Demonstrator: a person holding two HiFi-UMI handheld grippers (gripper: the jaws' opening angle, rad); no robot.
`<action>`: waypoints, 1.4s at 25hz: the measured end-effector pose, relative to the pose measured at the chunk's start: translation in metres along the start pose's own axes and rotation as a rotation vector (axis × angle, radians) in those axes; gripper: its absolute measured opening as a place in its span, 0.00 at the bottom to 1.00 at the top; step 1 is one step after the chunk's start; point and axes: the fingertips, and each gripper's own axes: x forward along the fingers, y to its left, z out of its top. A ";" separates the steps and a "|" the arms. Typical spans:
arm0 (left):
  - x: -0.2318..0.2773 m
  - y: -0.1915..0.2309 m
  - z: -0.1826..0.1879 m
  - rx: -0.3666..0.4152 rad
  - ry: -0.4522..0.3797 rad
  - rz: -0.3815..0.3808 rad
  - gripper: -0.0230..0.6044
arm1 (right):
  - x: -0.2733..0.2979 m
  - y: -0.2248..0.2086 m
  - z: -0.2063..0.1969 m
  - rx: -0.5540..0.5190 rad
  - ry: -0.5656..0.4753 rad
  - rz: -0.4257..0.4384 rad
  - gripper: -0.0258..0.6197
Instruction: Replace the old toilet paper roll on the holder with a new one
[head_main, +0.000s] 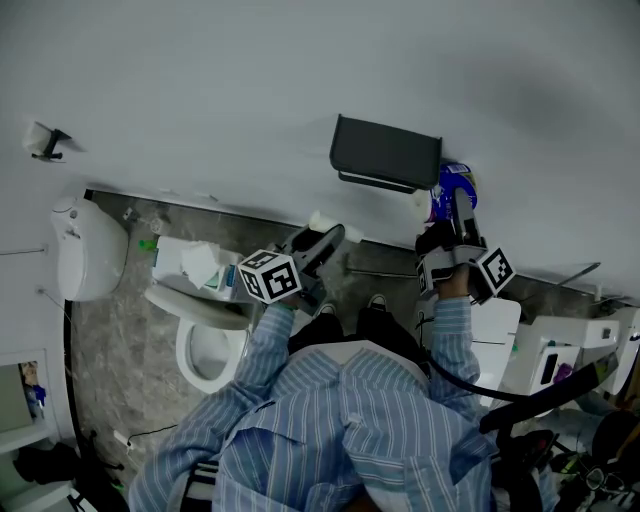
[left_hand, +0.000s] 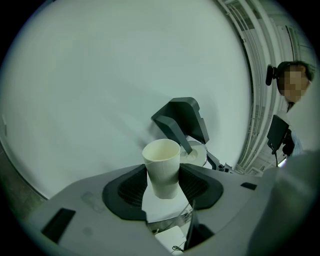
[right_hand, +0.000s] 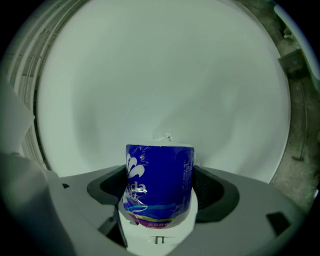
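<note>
The left gripper (head_main: 325, 238) sits in the middle of the head view, and the right gripper (head_main: 452, 208) is to the right of it. Both point at the white wall (head_main: 200, 90) in the top half of the frame.

The left gripper's jaws are squeezed onto a pale cardboard tube (left_hand: 162, 167). This is the bare old roll with no paper on it. In the left gripper view the tube stands up between the two dark pads, with its open end on top. It is off the holder.

The dark holder (head_main: 386, 152) hangs on the wall, above and between the two grippers in the head view. In the left gripper view it is just behind the tube, a little to the right, and its flap sticks out from the wall.

The right gripper's jaws are clamped on the new roll (right_hand: 160, 185). It has a shiny blue wrapper on it. In the head view the blue roll is at the lower right corner of the holder, very near it. I cannot tell if they touch.

A white toilet (head_main: 200, 335) is at the lower left, and the person's striped shirt (head_main: 350, 430) fills the bottom middle
</note>
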 end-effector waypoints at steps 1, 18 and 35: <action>0.000 -0.001 0.000 0.000 0.000 0.000 0.35 | 0.000 0.000 -0.001 0.007 0.005 0.001 0.66; -0.007 0.005 -0.001 -0.005 0.005 0.001 0.35 | 0.014 -0.005 -0.061 0.058 0.147 0.015 0.66; -0.031 0.021 0.012 -0.013 -0.037 0.030 0.35 | 0.030 -0.004 -0.144 0.007 0.386 0.017 0.66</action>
